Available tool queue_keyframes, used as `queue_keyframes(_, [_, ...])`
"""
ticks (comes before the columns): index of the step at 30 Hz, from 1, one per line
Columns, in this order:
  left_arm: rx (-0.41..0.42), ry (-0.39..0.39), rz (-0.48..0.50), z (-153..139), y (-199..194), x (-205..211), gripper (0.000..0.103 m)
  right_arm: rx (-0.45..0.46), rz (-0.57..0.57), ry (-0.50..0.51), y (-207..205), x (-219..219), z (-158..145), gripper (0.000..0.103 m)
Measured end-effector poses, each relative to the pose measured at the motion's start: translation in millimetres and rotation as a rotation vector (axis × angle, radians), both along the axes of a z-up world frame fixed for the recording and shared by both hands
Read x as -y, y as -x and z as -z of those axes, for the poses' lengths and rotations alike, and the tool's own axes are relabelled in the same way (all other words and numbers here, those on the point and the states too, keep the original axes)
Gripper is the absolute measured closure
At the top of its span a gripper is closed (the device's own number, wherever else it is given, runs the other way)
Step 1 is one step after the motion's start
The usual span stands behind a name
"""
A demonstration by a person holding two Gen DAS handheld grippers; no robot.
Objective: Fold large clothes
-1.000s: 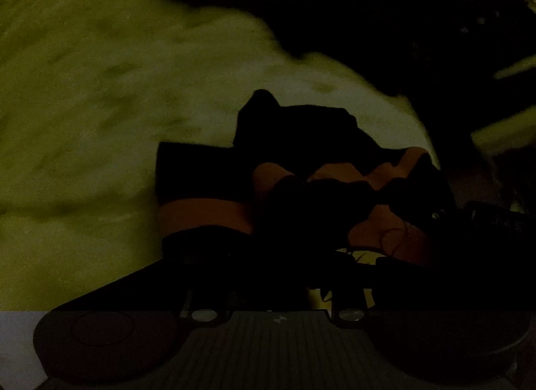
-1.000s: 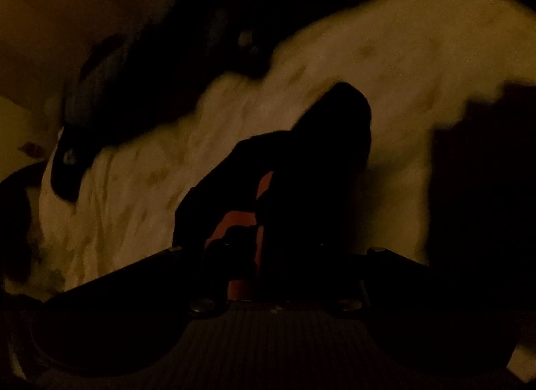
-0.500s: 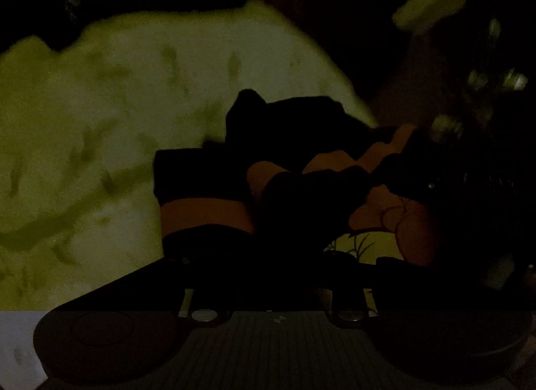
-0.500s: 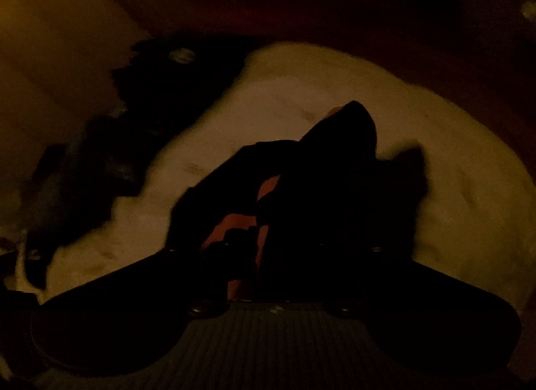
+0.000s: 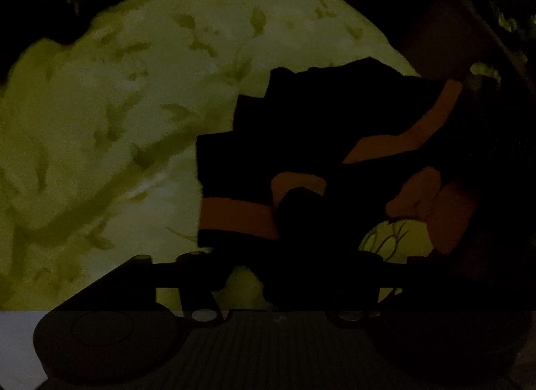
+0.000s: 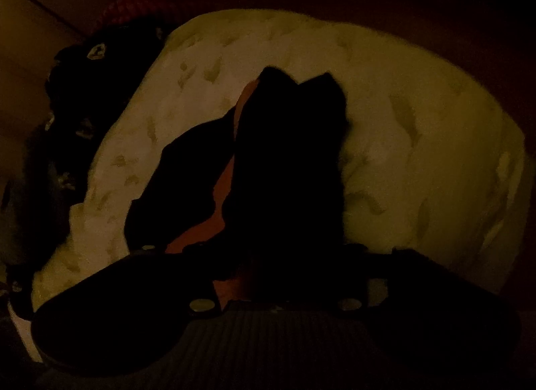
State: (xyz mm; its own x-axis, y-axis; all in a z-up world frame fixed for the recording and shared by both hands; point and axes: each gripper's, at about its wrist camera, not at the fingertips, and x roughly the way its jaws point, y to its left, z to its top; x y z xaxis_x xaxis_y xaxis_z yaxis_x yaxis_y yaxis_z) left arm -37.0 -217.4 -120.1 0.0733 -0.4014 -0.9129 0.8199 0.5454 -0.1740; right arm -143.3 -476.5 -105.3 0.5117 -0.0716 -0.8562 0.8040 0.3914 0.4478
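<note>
One dark garment with orange bands (image 5: 335, 142) is the only piece you are working on. In the left wrist view it lies in stepped layers directly ahead of your left gripper (image 5: 278, 249) and spreads off to that gripper's right. In the right wrist view the same garment (image 6: 288, 162) rises as a dark mass straight ahead of your right gripper (image 6: 278, 256), with a sliver of orange showing on its left edge.

Both grippers are opening: the left one stands wide, and the cloth sits between its fingers, though the gloom hides whether the pads touch it. The right one is partly spread, and you cannot tell from the dark picture whether it grips the cloth.

Beneath the garment lies one pale bedspread with a leaf print (image 5: 117, 122), reaching out to the left of the left gripper and around both sides of the right one (image 6: 418, 142). Beyond it, up and left of the right gripper, is one dark patterned heap (image 6: 73, 88).
</note>
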Motion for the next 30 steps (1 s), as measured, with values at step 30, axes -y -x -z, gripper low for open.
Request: queue_keyframes(30, [0.226,-0.13,0.205,-93,56,-17,0.0,-0.249,-0.598,0.366,-33,-111,-98,0.003])
